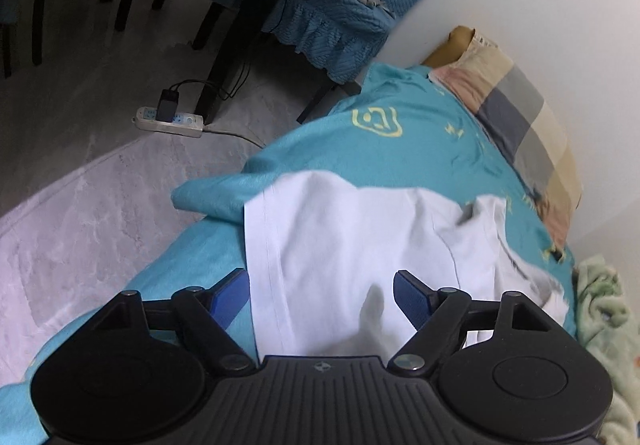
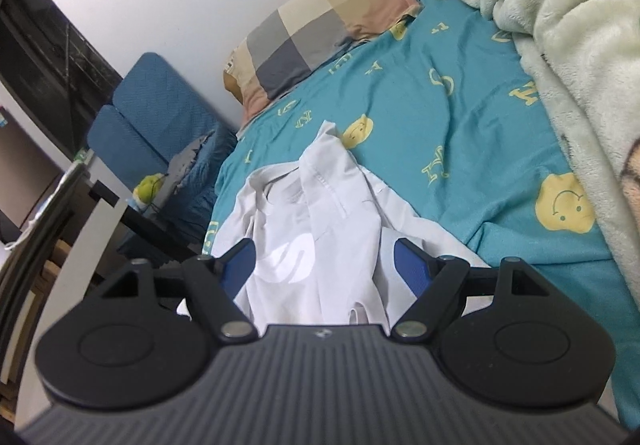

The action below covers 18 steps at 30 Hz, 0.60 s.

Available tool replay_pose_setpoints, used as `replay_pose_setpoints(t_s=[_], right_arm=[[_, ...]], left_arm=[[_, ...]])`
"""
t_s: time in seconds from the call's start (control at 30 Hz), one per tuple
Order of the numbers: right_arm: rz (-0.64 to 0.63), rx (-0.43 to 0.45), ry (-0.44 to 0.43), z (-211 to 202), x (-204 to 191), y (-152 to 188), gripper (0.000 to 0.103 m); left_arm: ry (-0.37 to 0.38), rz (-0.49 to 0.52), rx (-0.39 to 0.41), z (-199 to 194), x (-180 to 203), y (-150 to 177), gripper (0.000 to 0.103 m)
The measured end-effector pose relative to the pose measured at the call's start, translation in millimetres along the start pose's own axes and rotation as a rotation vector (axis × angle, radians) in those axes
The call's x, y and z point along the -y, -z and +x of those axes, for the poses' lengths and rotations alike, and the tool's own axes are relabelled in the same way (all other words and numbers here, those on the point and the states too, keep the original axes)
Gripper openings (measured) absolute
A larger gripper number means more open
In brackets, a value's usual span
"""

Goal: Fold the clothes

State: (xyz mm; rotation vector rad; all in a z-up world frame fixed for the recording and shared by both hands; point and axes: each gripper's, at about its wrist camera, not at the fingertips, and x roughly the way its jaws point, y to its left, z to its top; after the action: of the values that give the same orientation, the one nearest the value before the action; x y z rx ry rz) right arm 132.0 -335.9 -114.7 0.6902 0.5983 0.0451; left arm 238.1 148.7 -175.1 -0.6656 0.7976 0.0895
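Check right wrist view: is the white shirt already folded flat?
No, the white shirt lies crumpled on the blue sheet, collar and sleeves bunched up.

This is a home bedroom. A bed [image 2: 460, 117] with a teal smiley-print sheet carries a checked pillow [image 2: 316, 33] and a fleece blanket [image 2: 560, 25]. Beside it stand blue-covered chairs [image 1: 332, 25], with a power strip [image 1: 170, 121] on the floor.
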Motion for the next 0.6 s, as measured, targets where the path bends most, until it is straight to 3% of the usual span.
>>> replay_pose_setpoints(t_s=[0.1,0.13,0.3,0.4,0.47,0.6], right_arm=[[-0.026,-0.008,0.004,5.6,-3.1,0.7,0.078],[-0.036,-0.010,0.007,7.3,-4.2,1.1,0.078],[-0.038,-0.006,0.019,4.9,-4.3,2.1,0.078],[-0.058,0.046,0.078,-0.9,-6.1,0.7,0.078],[-0.079,0.073,0.095,-1.5,-8.0,-0.8,0.078],[-0.065,0.044,0.117,12.6,-5.7,-2.8,0.078]], left_arm=[[-0.023,0.057,0.010,7.6,5.2,-4.3,0.034],[-0.010,0.080,-0.002,9.9,7.2,-6.6,0.011],[0.043,0.118,0.033,-1.1,21.6,-28.1,0.005],[0.044,0.230,0.072,-10.9,54.7,-54.6,0.004],[0.035,0.290,0.094,-16.4,75.2,-77.7,0.004],[-0.029,0.366,0.158,-16.2,106.4,-123.6,0.004]])
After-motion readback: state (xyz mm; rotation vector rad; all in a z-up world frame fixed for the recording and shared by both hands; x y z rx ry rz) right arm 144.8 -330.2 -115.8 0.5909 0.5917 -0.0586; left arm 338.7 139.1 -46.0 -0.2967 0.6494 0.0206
